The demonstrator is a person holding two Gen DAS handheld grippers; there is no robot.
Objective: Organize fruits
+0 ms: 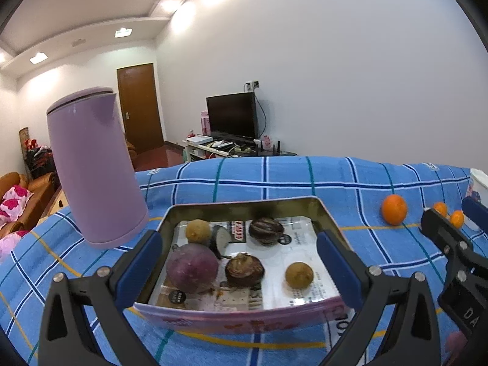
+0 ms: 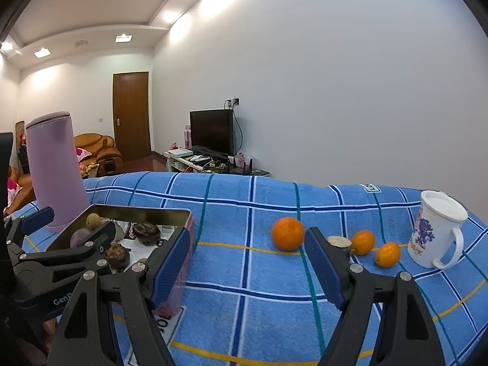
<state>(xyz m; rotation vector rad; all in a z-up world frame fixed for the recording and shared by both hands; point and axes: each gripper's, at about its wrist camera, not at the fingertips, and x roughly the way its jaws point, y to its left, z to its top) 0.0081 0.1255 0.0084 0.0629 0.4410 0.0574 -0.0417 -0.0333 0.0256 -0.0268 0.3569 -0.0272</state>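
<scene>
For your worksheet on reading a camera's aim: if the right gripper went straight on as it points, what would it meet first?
Probably the large orange, which sits just left of centre between the open fingers of the right gripper; depth is uncertain.

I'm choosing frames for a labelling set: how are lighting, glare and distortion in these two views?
Left wrist view: bright ceiling lights bloom on the wall, the purple kettle leans from fisheye bending, and the fruit in the tin is sharp. Right wrist view: same wall glare, a bowed table edge, and the large orange looks slightly soft.
</scene>
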